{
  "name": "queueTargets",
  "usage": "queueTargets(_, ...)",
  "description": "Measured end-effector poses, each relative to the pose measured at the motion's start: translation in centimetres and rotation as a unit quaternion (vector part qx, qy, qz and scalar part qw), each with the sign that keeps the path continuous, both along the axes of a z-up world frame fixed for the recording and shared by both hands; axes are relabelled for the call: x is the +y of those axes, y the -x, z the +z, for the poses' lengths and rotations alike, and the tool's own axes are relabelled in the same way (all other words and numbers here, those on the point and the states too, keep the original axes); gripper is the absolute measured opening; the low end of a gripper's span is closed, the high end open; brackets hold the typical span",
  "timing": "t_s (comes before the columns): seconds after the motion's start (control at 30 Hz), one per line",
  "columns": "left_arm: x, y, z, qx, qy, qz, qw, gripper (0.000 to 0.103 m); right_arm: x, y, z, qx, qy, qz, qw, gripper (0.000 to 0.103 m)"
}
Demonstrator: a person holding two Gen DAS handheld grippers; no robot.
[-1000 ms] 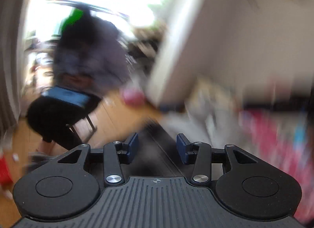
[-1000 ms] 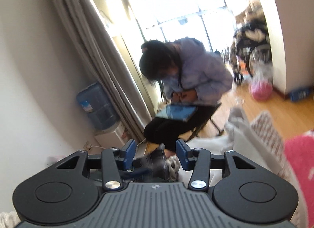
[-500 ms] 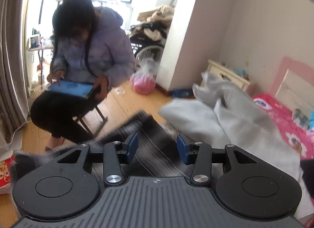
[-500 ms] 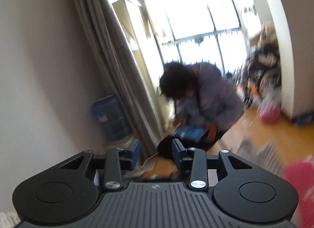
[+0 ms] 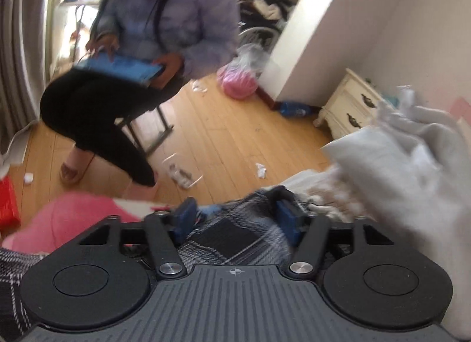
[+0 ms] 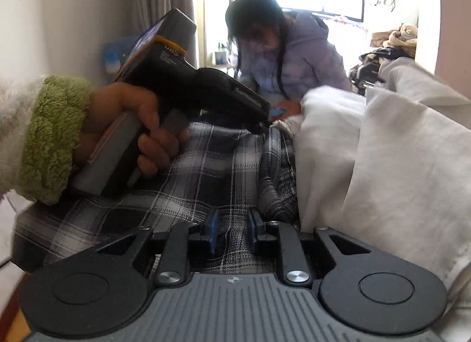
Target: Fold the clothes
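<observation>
The black-and-white plaid flannel garment lies spread under both tools, its near edge hidden beneath the grey gripper bodies and its right side pressed against a heap of white and grey bedding that leaves little open room there. The left gripper has its jaws wide with bunched plaid cloth between them, blurred, so whether they pinch it cannot be told. The right gripper has its jaws narrow, the fabric lying between them.

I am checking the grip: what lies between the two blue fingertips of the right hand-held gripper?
In the right wrist view, the plaid shirt lies between the fingertips of the right hand-held gripper, whose jaws stand slightly apart around the cloth.
</observation>
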State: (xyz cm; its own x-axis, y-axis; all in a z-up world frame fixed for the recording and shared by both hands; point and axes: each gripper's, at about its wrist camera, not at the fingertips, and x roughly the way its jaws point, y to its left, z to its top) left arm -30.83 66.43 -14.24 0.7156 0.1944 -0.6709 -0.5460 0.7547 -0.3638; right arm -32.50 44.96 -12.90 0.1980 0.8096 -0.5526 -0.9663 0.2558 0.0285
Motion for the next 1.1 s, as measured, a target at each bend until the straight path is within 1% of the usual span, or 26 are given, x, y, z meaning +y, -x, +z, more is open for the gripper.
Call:
queueTargets(0.03, 0.1, 0.3, 0.6, 0.005, -0.002, 0.009, 0.9999, 0.068, -0.8, 0.2, 0.9, 0.000, -0.010, 0.013, 1.000, 0.023)
queueTargets(0.07, -0.2, 0.9, 2.1, 0.004, -0.018, 0.018, 0.9997, 0.064, -1.6, 0.4, 1.8, 0.001, -0.020, 0.025, 0.999, 0.023)
queueTargets(0.1, -0.7, 1.9, 3.8, 0.000, -0.038, 0.025, 0.9990, 0.062, -2.5, 0.7, 2.6, -0.003, -0.027, 0.040, 0.999, 0.023)
queueTargets(0.17, -1.9, 4.9, 7.3, -0.028, -0.072, 0.016, 0.9969, 0.063, -3.7, 2.2, 3.3, -0.011, -0.021, 0.073, 0.997, 0.023)
queueTargets(0.2, -2.8, 6.9, 8.7, -0.032, -0.091, 0.008, 0.9953, 0.064, -3.7, 2.9, 2.9, -0.012, -0.009, 0.088, 0.996, 0.023)
queueTargets(0.27, -5.5, 10.8, 9.8, -0.008, -0.128, -0.011, 0.9917, 0.064, -2.9, 3.7, 0.8, -0.012, 0.029, 0.092, 0.995, 0.023)
queueTargets(0.3, -6.7, 12.4, 9.6, 0.011, -0.144, -0.017, 0.9894, 0.063, -2.4, 3.9, -0.4, -0.014, 0.036, 0.091, 0.995, 0.023)
queueTargets(0.37, -8.8, 14.6, 7.0, 0.062, -0.159, -0.021, 0.9851, 0.063, -1.8, 4.6, -1.6, -0.039, 0.023, 0.100, 0.994, 0.023)
queueTargets(0.4, -9.5, 15.0, 5.3, 0.087, -0.163, -0.017, 0.9827, 0.062, -1.7, 5.1, -1.4, -0.049, 0.027, 0.103, 0.993, 0.023)
queueTargets(0.43, -10.1, 15.4, 3.6, 0.098, -0.177, -0.008, 0.9792, 0.062, -1.9, 5.4, -1.0, -0.053, 0.031, 0.103, 0.993, 0.024)
queueTargets(0.47, -11.0, 15.6, 2.6, 0.100, -0.203, -0.001, 0.9740, 0.063, -2.4, 5.5, -0.4, -0.049, 0.033, 0.107, 0.993, 0.025)
queueTargets(0.53, -12.0, 15.3, 3.3, 0.104, -0.231, -0.001, 0.9674, 0.063, -4.0, 5.6, 0.2, -0.024, 0.033, 0.113, 0.993, 0.025)
queueTargets(0.6, -12.9, 15.5, 5.0, 0.102, -0.254, -0.010, 0.9618, 0.062, -5.3, 5.7, 0.7, -0.005, 0.035, 0.116, 0.993, 0.025)
queueTargets(0.67, -14.4, 16.8, 6.3, 0.097, -0.293, -0.037, 0.9505, 0.063, -4.8, 5.7, 0.2, -0.003, 0.048, 0.110, 0.993, 0.025)
queueTargets(0.7, -15.2, 17.7, 6.5, 0.098, -0.303, -0.054, 0.9464, 0.064, -4.3, 5.4, -0.4, 0.004, 0.056, 0.105, 0.993, 0.025)
queueTargets(0.73, -15.9, 18.4, 6.4, 0.104, -0.304, -0.072, 0.9442, 0.064, -3.7, 4.8, -1.3, 0.015, 0.066, 0.099, 0.993, 0.023)
queueTargets(0.77, -16.5, 19.0, 5.7, 0.114, -0.298, -0.085, 0.9441, 0.064, -3.1, 4.3, -2.2, 0.026, 0.076, 0.092, 0.993, 0.022)
queueTargets(0.8, -16.8, 19.4, 4.6, 0.122, -0.290, -0.087, 0.9451, 0.064, -2.6, 3.7, -3.2, 0.038, 0.085, 0.085, 0.992, 0.021)
queueTargets(0.83, -17.1, 19.8, 3.7, 0.120, -0.289, -0.079, 0.9467, 0.064, -2.3, 3.4, -3.6, 0.046, 0.090, 0.081, 0.992, 0.021)
queueTargets(0.87, -17.2, 20.1, 3.0, 0.114, -0.287, -0.068, 0.9488, 0.065, -2.6, 3.4, -3.3, 0.048, 0.089, 0.080, 0.992, 0.021)
queueTargets(0.93, -17.1, 20.0, 2.7, 0.106, -0.269, -0.042, 0.9564, 0.066, -3.2, 3.5, -2.1, 0.046, 0.082, 0.078, 0.993, 0.022)
queueTargets(0.97, -17.1, 19.9, 2.7, 0.105, -0.269, -0.038, 0.9568, 0.066, -3.6, 3.6, -1.1, 0.049, 0.069, 0.080, 0.993, 0.022)
queueTargets(1.03, -17.2, 19.4, 3.3, 0.115, -0.291, -0.062, 0.9477, 0.066, -4.4, 3.8, 1.0, 0.049, 0.042, 0.083, 0.994, 0.022)
queueTargets(1.07, -17.0, 19.3, 3.9, 0.119, -0.296, -0.073, 0.9449, 0.065, -4.5, 3.9, 2.1, 0.038, 0.025, 0.083, 0.995, 0.022)
queueTargets(1.1, -16.7, 19.3, 4.8, 0.117, -0.297, -0.077, 0.9443, 0.065, -4.2, 3.8, 2.6, 0.033, 0.017, 0.080, 0.996, 0.023)
